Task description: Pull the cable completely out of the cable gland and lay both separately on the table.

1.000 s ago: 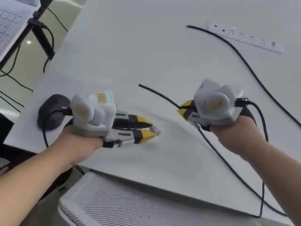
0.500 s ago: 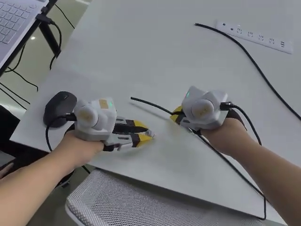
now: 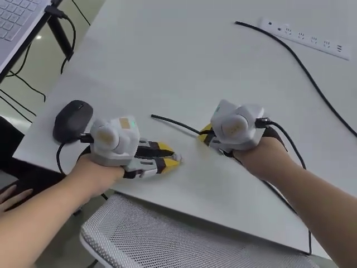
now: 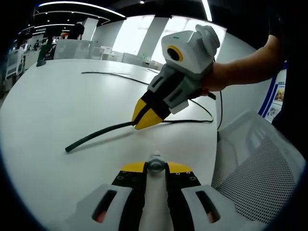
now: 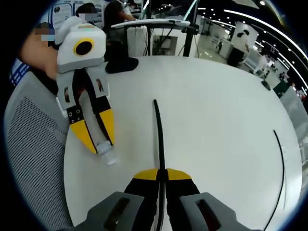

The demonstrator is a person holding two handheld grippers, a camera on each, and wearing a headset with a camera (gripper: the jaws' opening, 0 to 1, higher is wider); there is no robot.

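My left gripper (image 3: 170, 160) is shut on the small grey cable gland (image 3: 178, 158), which it holds just above the table near the front edge. In the left gripper view the gland (image 4: 155, 162) sits between the yellow jaw tips. My right gripper (image 3: 203, 135) is shut on the black cable (image 3: 173, 124). The cable's free end points left and lies on or just over the tabletop, apart from the gland. In the right gripper view the cable (image 5: 158, 130) runs straight ahead from my shut jaws. The left gripper (image 5: 103, 142) with the gland (image 5: 108, 155) is to its left.
A black mouse (image 3: 72, 118) lies left of the left gripper. A white power strip (image 3: 307, 40) and its black cord (image 3: 304, 70) are at the far right. A laptop (image 3: 14, 17) stands off the table's left side. A mesh chair (image 3: 167, 240) is below the table's front edge.
The head camera has shifted. The two grippers stand slightly closer together, and the cable's free end has dropped lower toward the table. Both grips are unchanged.
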